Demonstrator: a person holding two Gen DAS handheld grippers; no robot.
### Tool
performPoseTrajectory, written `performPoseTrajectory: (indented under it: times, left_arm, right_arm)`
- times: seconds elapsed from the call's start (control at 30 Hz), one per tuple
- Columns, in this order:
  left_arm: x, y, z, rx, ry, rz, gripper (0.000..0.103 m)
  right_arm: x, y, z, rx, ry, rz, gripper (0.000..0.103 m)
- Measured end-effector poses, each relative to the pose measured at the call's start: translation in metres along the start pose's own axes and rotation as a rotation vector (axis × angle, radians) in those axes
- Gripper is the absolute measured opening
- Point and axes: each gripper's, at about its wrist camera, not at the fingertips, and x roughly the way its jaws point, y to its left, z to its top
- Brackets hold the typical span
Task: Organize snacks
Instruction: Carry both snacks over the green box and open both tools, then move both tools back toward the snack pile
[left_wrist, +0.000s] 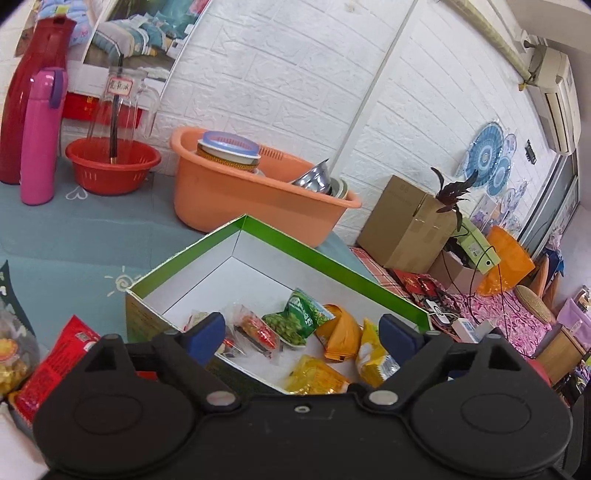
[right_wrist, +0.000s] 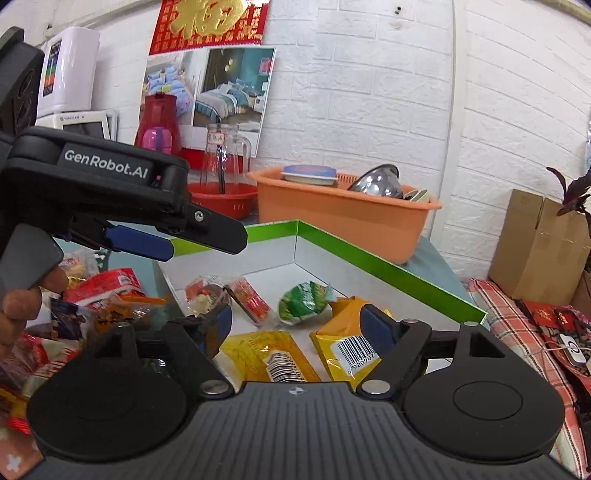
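A white box with a green rim (left_wrist: 332, 266) (right_wrist: 369, 254) holds several snack packets: a green pea packet (left_wrist: 299, 321) (right_wrist: 301, 301), a clear packet with red contents (left_wrist: 258, 330) (right_wrist: 249, 301), an orange one (left_wrist: 341, 336) and yellow ones (left_wrist: 317, 376) (right_wrist: 258, 350). My left gripper (left_wrist: 301, 332) hangs open above the box's near side, nothing between its blue pads. It also shows side-on in the right wrist view (right_wrist: 207, 236), over the box's left wall. My right gripper (right_wrist: 297, 325) is open over the yellow packets, holding nothing. Loose packets (right_wrist: 103, 284) (left_wrist: 55, 365) lie left of the box.
Behind the box stands an orange basin (left_wrist: 229, 206) (right_wrist: 343, 218) with bowls, with a red basket (left_wrist: 110, 166), a glass pitcher (left_wrist: 122, 107), a pink bottle (left_wrist: 40, 136) and a red jug (left_wrist: 26, 92) to its left. A cardboard box (left_wrist: 402, 221) sits right. A person's fingers (right_wrist: 22, 295) grip the left handle.
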Motion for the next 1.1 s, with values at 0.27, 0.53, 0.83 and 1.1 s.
performPoseTrajectory:
  times: [0.27,0.53,0.83,1.1]
  left_arm:
    - [-0.078,-0.009,-0.012,-0.003,-0.022,0.043,0.103]
    - [-0.148,0.004,-0.053,-0.038,-0.068,0.070,0.103]
    - [-0.174,0.022,-0.110,-0.081,0.011,0.112,0.103]
    - [-0.189,0.045,-0.121,-0.126,-0.004,0.150,0.103]
  right_arm:
    - [-0.061,0.014,0.007,0.015,-0.060,0.024,0.103]
    - [-0.101,0.033,-0.013,0.077,-0.044,0.111,0.103]
    - [-0.093,0.059,-0.041,0.124,0.076,0.193,0.103]
    - [-0.073,0.079,-0.040,0.097,0.126,0.237,0.103]
